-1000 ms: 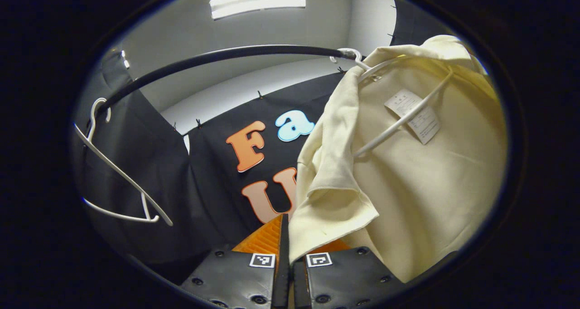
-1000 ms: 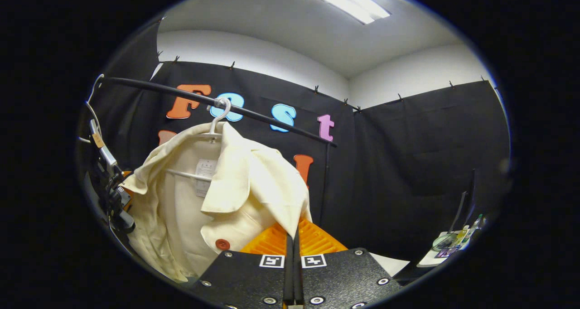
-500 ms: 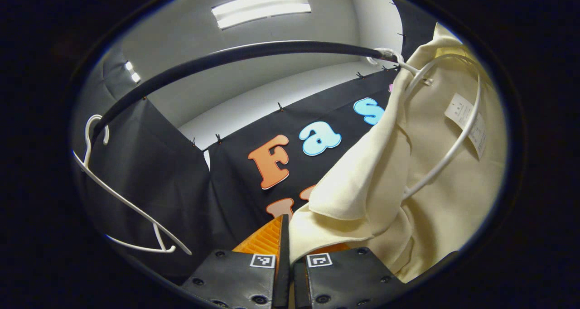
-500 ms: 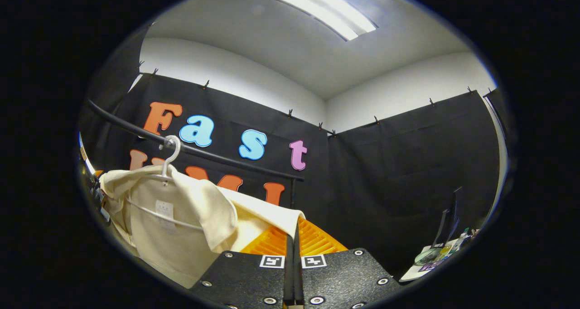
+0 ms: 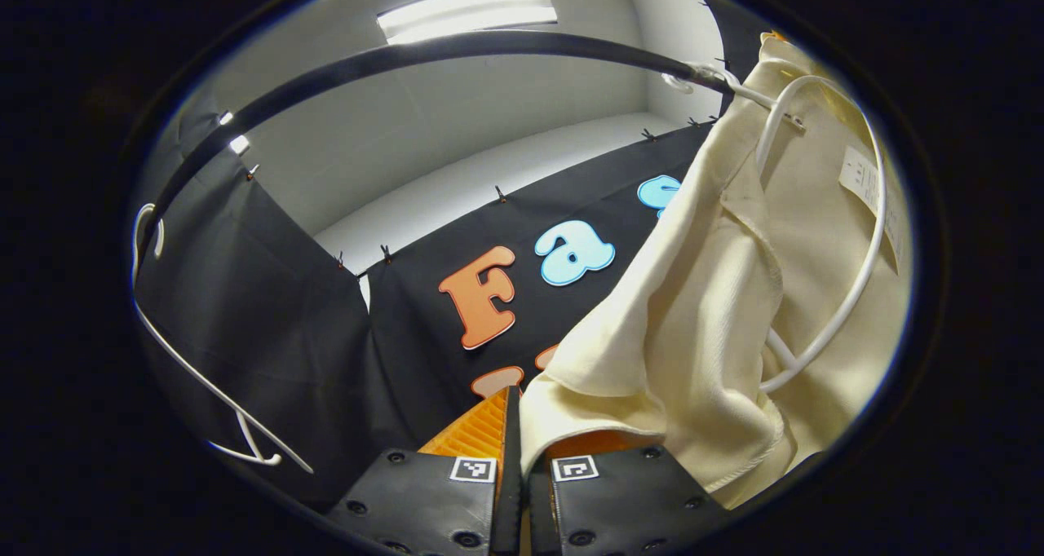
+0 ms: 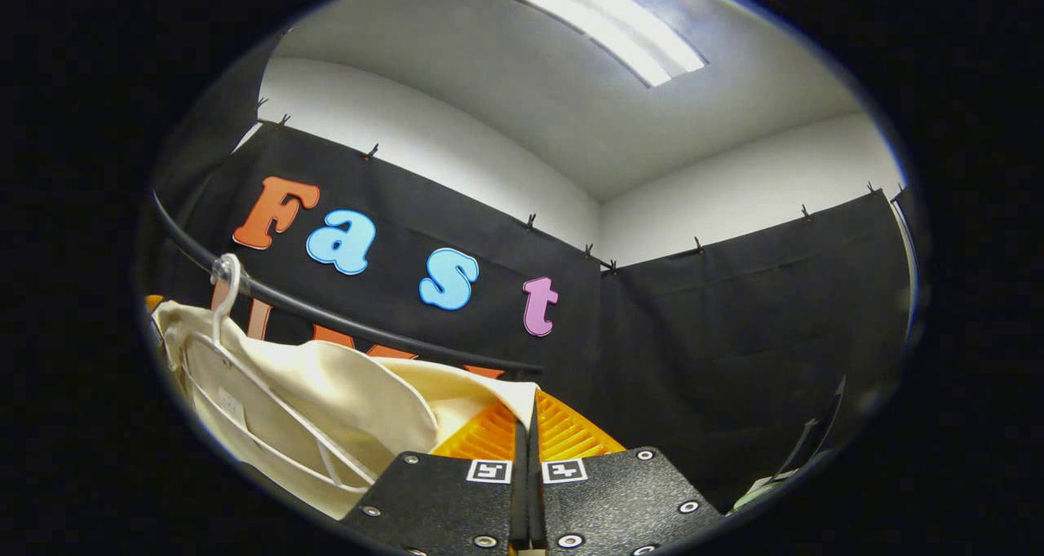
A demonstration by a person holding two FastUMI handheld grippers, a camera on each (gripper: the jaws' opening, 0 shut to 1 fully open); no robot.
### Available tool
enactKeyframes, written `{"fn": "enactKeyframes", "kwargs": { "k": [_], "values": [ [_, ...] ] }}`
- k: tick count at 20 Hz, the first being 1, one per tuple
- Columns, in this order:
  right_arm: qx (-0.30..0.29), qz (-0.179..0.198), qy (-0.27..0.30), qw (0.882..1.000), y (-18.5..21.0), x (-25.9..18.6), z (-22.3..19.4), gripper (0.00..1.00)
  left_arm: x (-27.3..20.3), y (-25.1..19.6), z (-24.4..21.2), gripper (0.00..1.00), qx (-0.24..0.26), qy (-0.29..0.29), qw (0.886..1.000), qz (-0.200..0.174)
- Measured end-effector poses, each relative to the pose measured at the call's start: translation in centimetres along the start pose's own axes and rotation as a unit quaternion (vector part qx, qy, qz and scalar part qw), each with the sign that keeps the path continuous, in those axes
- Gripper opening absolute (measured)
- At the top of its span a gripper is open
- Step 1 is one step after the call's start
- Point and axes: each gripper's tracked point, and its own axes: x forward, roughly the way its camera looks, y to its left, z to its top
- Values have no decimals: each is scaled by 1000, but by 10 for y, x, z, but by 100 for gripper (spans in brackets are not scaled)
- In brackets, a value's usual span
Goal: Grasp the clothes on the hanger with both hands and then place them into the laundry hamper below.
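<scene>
Since a second ago both tools have tipped upward: in the left gripper view the black rail now arcs across the top of the frame, and in the right gripper view the cream shirt has sunk to the lower left corner with more ceiling showing. The left tool points up toward the rail, its fingers closed together on a fold of the shirt's edge, the cloth running from between them up and to the right. The right tool is also tilted up, its fingers clenched on a corner of the shirt, which stretches from there leftward to the hanger. The shirt hangs on a white hanger whose hook sits on the rail, the hanger swung at a slant, with the garment pulled taut between the hook and each tool. The left gripper view shows the inside of the shirt with its sewn-in label, and a second white hanger, bare, on the rail's far left end. The right gripper view shows the hanger's hook over the rail and a corner of the booth at right. A ceiling light shines above.
</scene>
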Motion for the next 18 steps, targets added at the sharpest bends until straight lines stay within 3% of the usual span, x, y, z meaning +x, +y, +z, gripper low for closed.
{"fn": "enactKeyframes", "kwargs": {
  "k": [7,13,18],
  "values": [
    [56,39,59,996,18,6,-85,0,16,-13,-20,11,4,27,1000,-15],
    [88,61,106,989,48,-53,-150,0,25,-20,-49,11,-7,66,998,-21],
    [85,85,113,986,86,-102,-154,0,24,-5,-76,11,0,91,996,-3]
  ]
}}
